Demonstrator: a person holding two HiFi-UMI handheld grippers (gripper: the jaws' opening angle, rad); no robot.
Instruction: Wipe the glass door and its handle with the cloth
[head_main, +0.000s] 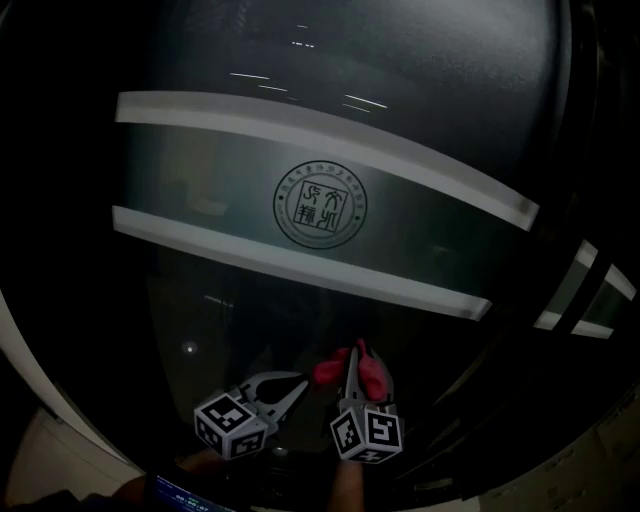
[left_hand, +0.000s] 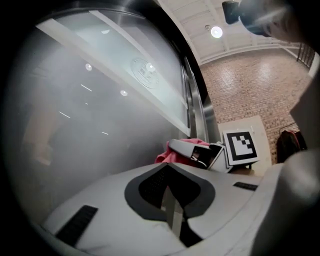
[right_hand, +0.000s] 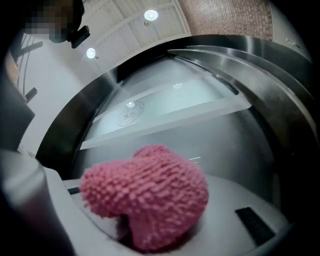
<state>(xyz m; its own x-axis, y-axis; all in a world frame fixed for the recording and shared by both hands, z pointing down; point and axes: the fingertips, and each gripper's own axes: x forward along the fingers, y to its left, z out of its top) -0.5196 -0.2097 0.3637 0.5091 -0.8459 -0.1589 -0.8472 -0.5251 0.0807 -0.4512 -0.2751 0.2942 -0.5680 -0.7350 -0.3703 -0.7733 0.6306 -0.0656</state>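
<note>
The glass door (head_main: 330, 150) fills the head view, dark, with two frosted stripes and a round seal (head_main: 320, 205). My right gripper (head_main: 352, 362) is shut on a pink knobbly cloth (right_hand: 147, 195), which bulges between its jaws close to the lower glass (right_hand: 220, 145). The cloth (head_main: 345, 368) shows red in the head view. My left gripper (head_main: 290, 385) sits just left of it, shut with nothing held, its tips (left_hand: 170, 172) near the glass (left_hand: 100, 115). I cannot make out a handle.
A metal door frame (left_hand: 200, 100) runs along the glass edge, curved steel (right_hand: 280, 85) in the right gripper view. Beyond it is a brick-patterned floor (left_hand: 250, 85). A pale floor strip (head_main: 60, 460) lies at lower left.
</note>
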